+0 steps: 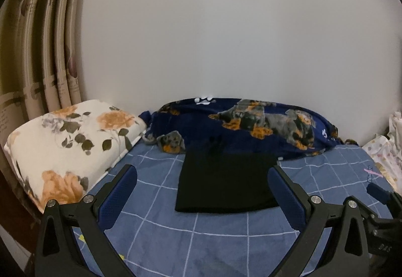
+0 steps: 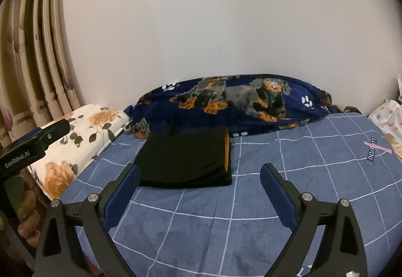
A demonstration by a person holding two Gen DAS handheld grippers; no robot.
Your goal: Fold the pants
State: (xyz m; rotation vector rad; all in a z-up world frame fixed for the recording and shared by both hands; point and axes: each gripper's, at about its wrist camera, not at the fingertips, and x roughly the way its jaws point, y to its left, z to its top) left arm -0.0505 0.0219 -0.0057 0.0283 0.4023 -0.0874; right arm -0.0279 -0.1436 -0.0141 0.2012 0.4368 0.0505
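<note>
Left wrist view
Left tongs [image 1: 202,176]: spread wide, nothing between the two blue-padded fingers [image 1: 118,197]; they hang above the bed, clear of the cloth.
Pants [image 1: 227,182]: black, folded into a flat, roughly square packet, lying on the bed near its far edge; the far side of the packet meets the dog-print blanket.
Bed [image 1: 221,246]: blue cover with a white grid of lines.
Blanket [image 1: 251,123]: navy with dog and paw prints, bunched along the far edge of the bed against the white wall [image 1: 226,25].
Pillow [image 1: 67,143]: white with orange flowers, at the far left corner of the bed, beside the beige curtain [image 1: 37,38].
Right tongs [image 1: 379,190]: only a part shows at the right edge of the frame.

Right wrist view
Right tongs [image 2: 199,175]: wide apart and empty, held over the near part of the bed [image 2: 251,239].
Pants [image 2: 184,160]: the same black packet sits left of centre, toward the far edge; an orange strip shows along its right side; its far edge touches the blanket [image 2: 238,98].
Left tongs [image 2: 32,146]: black body at the left edge of the frame, in front of the pillow [image 2: 83,131]; a hand [image 2: 27,216] grips the handle below it.
Curtain [image 2: 32,50]: hangs at the left.
</note>
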